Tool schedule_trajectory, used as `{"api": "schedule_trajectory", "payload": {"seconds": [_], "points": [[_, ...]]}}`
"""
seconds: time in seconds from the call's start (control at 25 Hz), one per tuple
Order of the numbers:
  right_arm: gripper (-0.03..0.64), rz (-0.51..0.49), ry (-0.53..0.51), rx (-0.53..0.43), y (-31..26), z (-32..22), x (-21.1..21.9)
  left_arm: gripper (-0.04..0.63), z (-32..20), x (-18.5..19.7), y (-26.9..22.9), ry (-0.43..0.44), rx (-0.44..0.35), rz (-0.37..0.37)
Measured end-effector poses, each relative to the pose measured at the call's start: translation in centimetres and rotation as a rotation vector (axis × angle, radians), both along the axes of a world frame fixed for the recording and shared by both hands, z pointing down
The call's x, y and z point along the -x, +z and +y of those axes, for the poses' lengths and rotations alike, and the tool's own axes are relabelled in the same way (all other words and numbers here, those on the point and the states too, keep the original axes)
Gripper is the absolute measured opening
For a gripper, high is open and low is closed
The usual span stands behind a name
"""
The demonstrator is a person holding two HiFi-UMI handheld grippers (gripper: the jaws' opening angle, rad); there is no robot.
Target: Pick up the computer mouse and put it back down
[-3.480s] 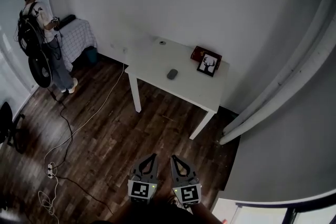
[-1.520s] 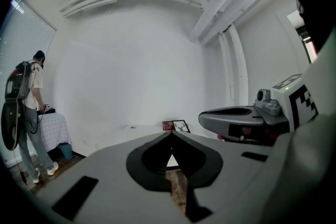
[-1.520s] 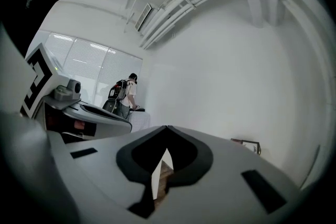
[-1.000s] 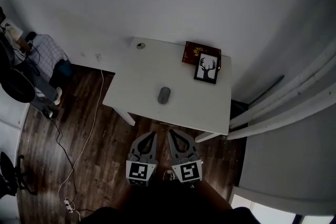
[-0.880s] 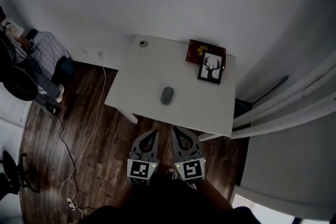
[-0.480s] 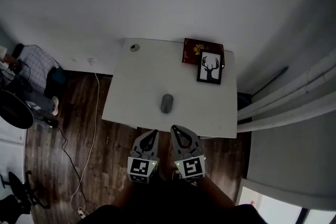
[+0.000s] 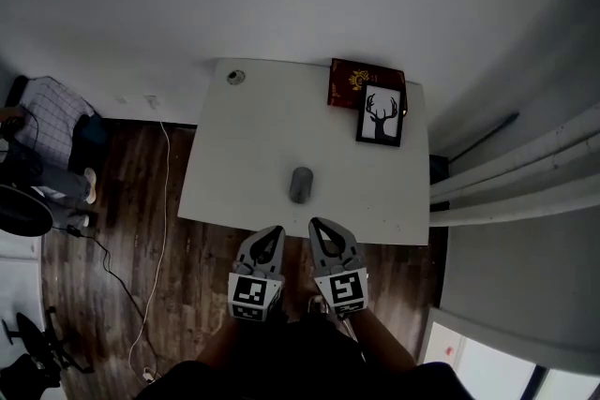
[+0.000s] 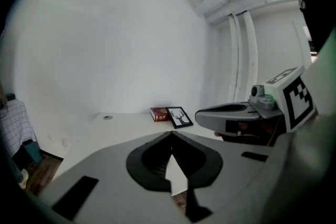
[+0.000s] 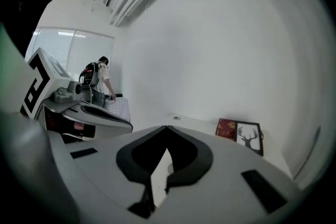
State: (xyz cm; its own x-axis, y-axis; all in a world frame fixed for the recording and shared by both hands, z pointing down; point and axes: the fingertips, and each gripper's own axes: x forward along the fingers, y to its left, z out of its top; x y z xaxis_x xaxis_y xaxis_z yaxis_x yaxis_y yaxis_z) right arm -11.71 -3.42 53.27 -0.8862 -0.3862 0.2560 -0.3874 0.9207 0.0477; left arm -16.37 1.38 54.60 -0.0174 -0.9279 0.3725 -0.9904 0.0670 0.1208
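Observation:
A grey computer mouse (image 7: 301, 185) lies near the front middle of the white table (image 7: 244, 145). My left gripper (image 7: 273, 230) and right gripper (image 7: 316, 225) hover side by side just off the table's front edge, both shut and empty, their tips short of the mouse. In the left gripper view the shut left gripper (image 8: 171, 134) points over the table, and the right gripper's body shows at the right. In the right gripper view the shut right gripper (image 9: 166, 128) hides most of the table top; a bit of the mouse shows through the jaw opening.
A red book (image 7: 349, 82) and a framed deer picture (image 7: 382, 114) lie at the table's far right corner. A small round object (image 7: 235, 77) sits at the far left corner. A white wall stands behind. A person (image 9: 102, 81) stands far off to the left, by a checked cloth.
I have come closer to the table over the last seconds. Both shut grippers have moved forward, from over the wooden floor to the table's front edge, nearer the mouse.

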Motion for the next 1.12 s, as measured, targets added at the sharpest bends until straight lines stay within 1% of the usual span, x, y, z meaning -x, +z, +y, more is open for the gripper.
{"api": "schedule_trajectory", "payload": {"seconds": [0.12,0.32,0.44,0.52,0.56,0.64,0.72,0.84,1.0,1.12], "points": [[0.020,0.024,-0.004,0.097,2.0,-0.2,1.4,0.002,-0.4,0.8,0.6,0.015,0.018,0.020],[0.021,0.090,0.060,0.291,6.1,-1.9,4.1,0.002,-1.4,2.8,2.6,0.044,0.060,0.060],[0.023,0.135,0.125,0.402,8.6,-2.9,5.1,0.002,-2.2,3.6,3.2,0.091,0.083,0.064],[0.025,0.162,0.167,0.464,10.1,-3.6,5.6,0.002,-2.6,3.9,3.4,0.140,0.105,0.046],[0.043,0.170,0.184,0.490,10.8,-4.1,5.9,0.002,-2.9,4.1,3.4,0.167,0.114,0.031],[0.159,0.183,0.216,0.539,12.2,-4.8,6.5,0.002,-3.3,4.5,3.6,0.215,0.122,0.005],[0.167,0.200,0.257,0.576,13.6,-5.4,6.7,0.002,-3.8,5.1,4.1,0.245,0.131,0.000],[0.180,0.222,0.312,0.630,15.3,-6.2,6.7,0.002,-4.4,6.0,4.7,0.269,0.146,0.005],[0.212,0.194,0.371,0.742,16.5,-7.6,6.7,0.002,-5.1,6.0,5.6,0.311,0.166,0.010],[0.236,0.224,0.409,0.771,17.6,-8.6,6.3,0.002,-5.3,5.9,6.0,0.336,0.178,0.019]]}}
